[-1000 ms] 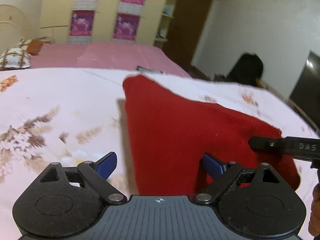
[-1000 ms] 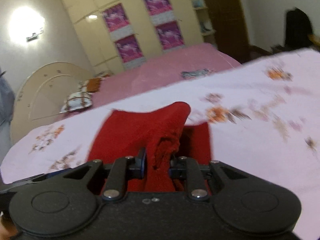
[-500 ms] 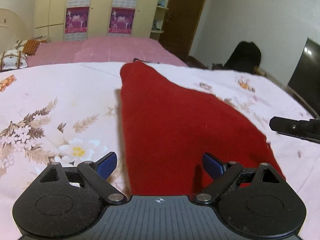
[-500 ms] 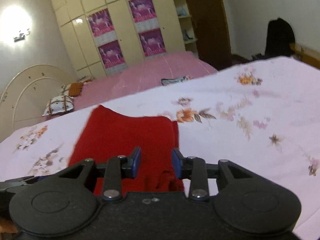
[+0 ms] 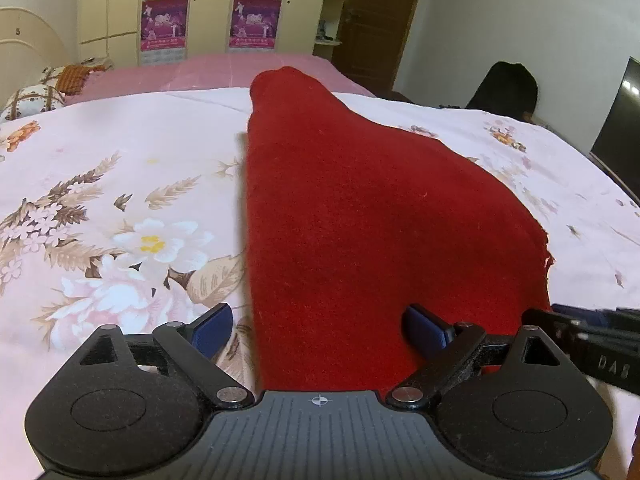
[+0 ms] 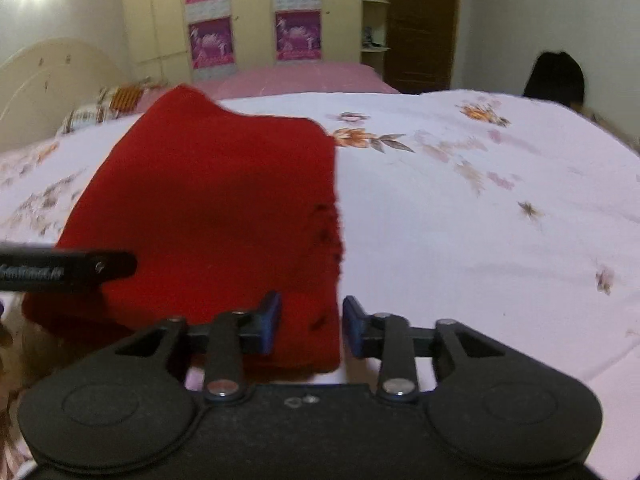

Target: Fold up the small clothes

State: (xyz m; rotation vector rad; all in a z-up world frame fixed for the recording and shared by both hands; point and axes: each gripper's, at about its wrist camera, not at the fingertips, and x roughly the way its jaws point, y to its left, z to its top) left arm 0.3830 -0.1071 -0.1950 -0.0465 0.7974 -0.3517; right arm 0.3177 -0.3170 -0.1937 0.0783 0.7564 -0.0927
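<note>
Red fleecy cloth garment [image 5: 360,216] lies flat on the bed's pale pink floral bedsheet [image 5: 120,184], folded into a tapered slab, narrow end toward the cream wardrobe with purple posters [image 5: 208,12]. Left gripper [image 5: 318,326] spread wide over the garment's near edge, blue pads clear of the fabric; one pad over the sheet, the other over the red cloth. Right gripper [image 6: 310,326] has just been opening: jaws part-spread, straddling the garment's near right corner, pads not pressing it. Black bag [image 5: 506,86] sits beyond the bed, right of the garment.
</note>
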